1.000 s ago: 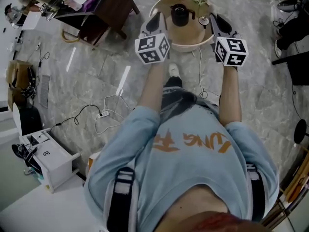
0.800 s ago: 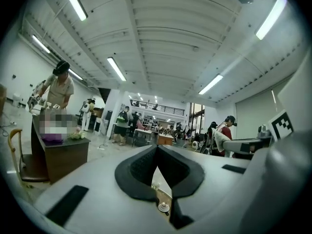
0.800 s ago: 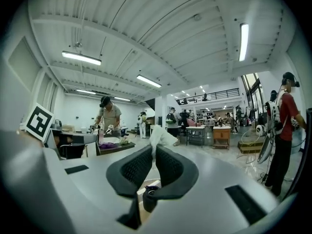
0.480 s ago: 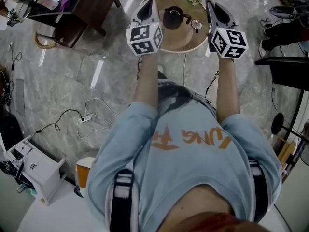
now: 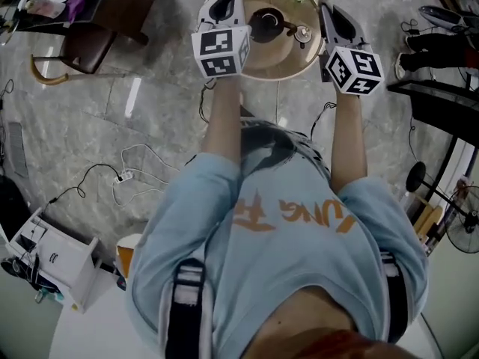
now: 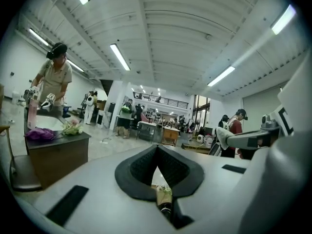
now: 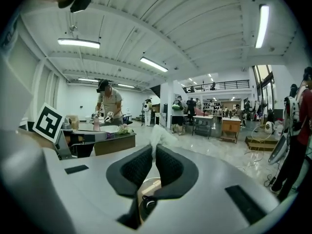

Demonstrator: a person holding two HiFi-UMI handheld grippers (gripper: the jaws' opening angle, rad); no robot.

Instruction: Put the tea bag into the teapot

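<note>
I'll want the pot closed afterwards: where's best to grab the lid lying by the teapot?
By the small knob at its centre, coming straight down from above. The lid seems to lie flat on the round table, knob up, beside the teapot; its thin rim offers little to pinch.

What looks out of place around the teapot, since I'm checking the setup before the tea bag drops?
Nothing spilled or damaged. The teapot stands upright on the round table; what seems its lid lies beside it. The right gripper pinches the white tea bag.

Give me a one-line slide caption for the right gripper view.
Right gripper shut on a white tea bag, whose top pokes up past the jaws.
</note>
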